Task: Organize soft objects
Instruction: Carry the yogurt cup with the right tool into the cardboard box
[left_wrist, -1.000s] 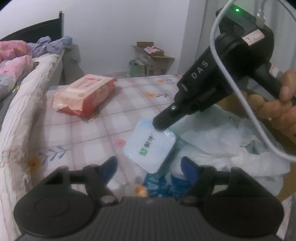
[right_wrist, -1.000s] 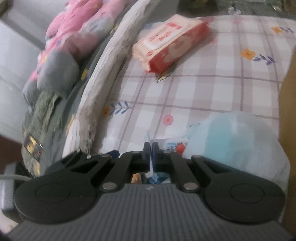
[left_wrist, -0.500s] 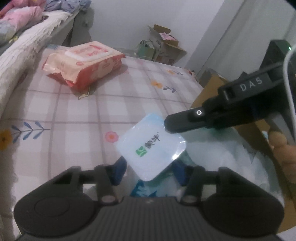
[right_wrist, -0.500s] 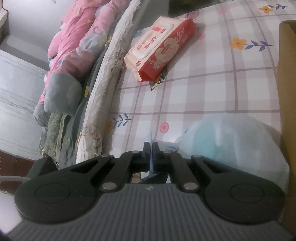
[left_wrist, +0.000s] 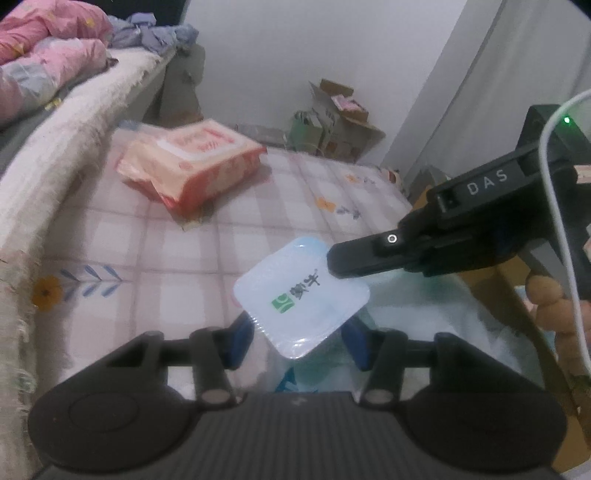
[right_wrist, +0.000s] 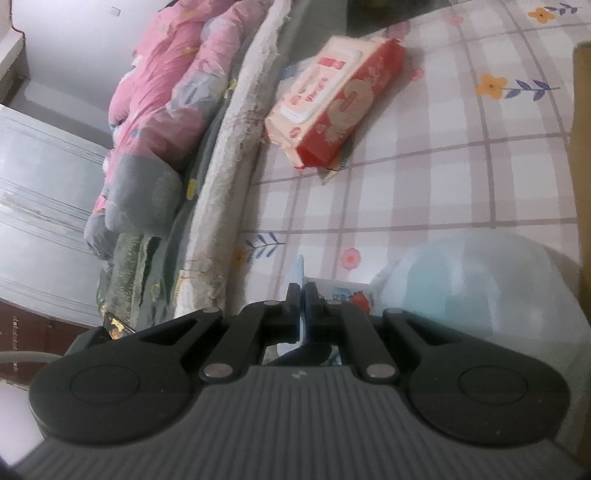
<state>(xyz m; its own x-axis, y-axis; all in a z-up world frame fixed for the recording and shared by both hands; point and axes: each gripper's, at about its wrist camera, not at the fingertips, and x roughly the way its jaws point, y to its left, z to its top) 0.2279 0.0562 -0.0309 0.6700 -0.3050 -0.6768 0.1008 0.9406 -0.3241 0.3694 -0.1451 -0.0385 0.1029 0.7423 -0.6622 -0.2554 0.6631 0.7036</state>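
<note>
the right claw (left_wrist: 330, 264) is pinching one corner of a small pale blue tissue pack (left_wrist: 301, 301) and is holding it up above the checked bed sheet (left_wrist: 177, 254). the pack is hanging tilted, nearer to us than the red wet wipes pack (left_wrist: 192, 168). the left claw (left_wrist: 299, 341) is half open, with a blue pad on each side of the pack's low end; i cannot tell if the pads are touching it. the pack is looking light and squashy, and its plastic skin is shiny, so it is likely slippery. a corner pinch is letting it swing. squeezing the two flat sides near the middle is looking safer. behind the pack a soft crinkly white plastic bag (left_wrist: 424, 317) is lying.
</note>
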